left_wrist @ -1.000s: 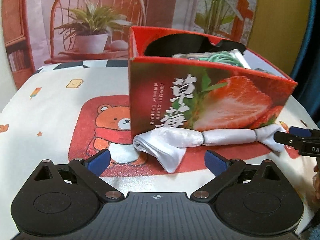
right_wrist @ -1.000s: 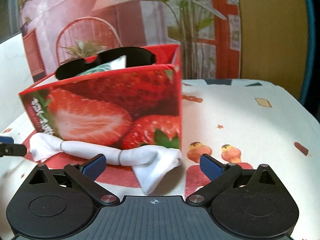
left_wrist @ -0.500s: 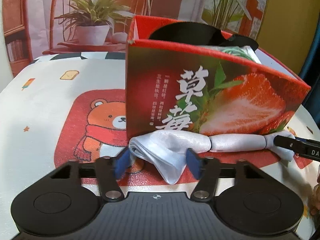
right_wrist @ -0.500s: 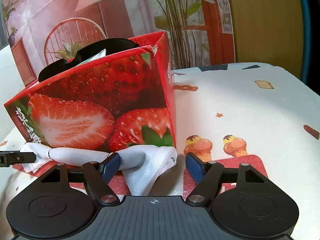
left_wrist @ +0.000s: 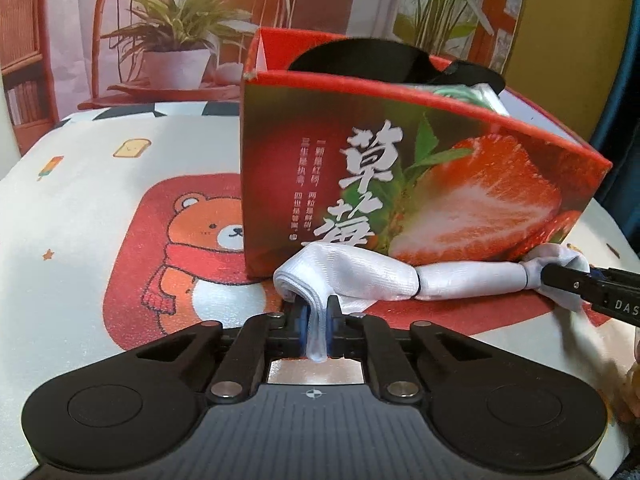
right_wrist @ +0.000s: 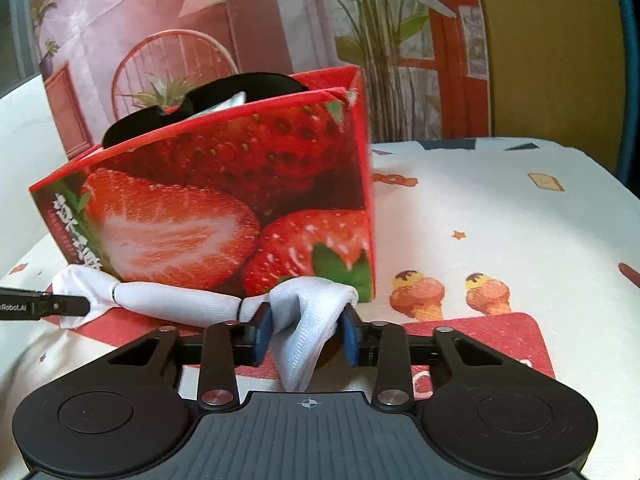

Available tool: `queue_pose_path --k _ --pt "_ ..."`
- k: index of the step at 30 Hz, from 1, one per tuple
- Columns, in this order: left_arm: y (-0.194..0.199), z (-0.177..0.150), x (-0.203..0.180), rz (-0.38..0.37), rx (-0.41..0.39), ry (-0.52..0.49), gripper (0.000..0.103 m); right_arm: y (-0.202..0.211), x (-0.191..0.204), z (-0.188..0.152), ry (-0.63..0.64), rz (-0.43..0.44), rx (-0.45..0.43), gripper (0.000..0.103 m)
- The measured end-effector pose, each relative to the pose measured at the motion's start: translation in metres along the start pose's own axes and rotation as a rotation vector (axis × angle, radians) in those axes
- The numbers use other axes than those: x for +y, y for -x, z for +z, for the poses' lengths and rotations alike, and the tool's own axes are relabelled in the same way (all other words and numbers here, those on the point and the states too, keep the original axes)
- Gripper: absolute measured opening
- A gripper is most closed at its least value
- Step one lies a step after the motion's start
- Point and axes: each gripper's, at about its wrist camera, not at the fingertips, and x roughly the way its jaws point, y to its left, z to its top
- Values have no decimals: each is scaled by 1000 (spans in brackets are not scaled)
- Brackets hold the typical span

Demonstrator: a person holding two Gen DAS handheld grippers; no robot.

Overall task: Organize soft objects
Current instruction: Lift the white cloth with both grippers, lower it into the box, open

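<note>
White cloth (left_wrist: pixel 360 276): lies on the surface against the strawberry box (left_wrist: pixel 400 168). Left tool (left_wrist: pixel 316 322) pinches one end flat; right tool (right_wrist: pixel 306 330) closing around the other, bunched end. Risk: uneven pull slips the loose end free or tips the box.

Box (left_wrist: pixel 400 184): red, strawberry print, white characters. Cloth roll (left_wrist: pixel 360 276): white. Tablecloth (left_wrist: pixel 100 208): cream, orange bear on red patch
</note>
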Motion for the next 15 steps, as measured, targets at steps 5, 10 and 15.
queue_pose_path --k 5,10,15 --pt "33 2 -3 -23 -70 -28 8 17 5 1 5 25 -23 21" --pt "74 12 -8 -53 -156 -58 8 51 6 16 7 73 -77 21" --pt "102 36 -14 -64 -246 -81 8 84 9 49 34 111 -172 21"
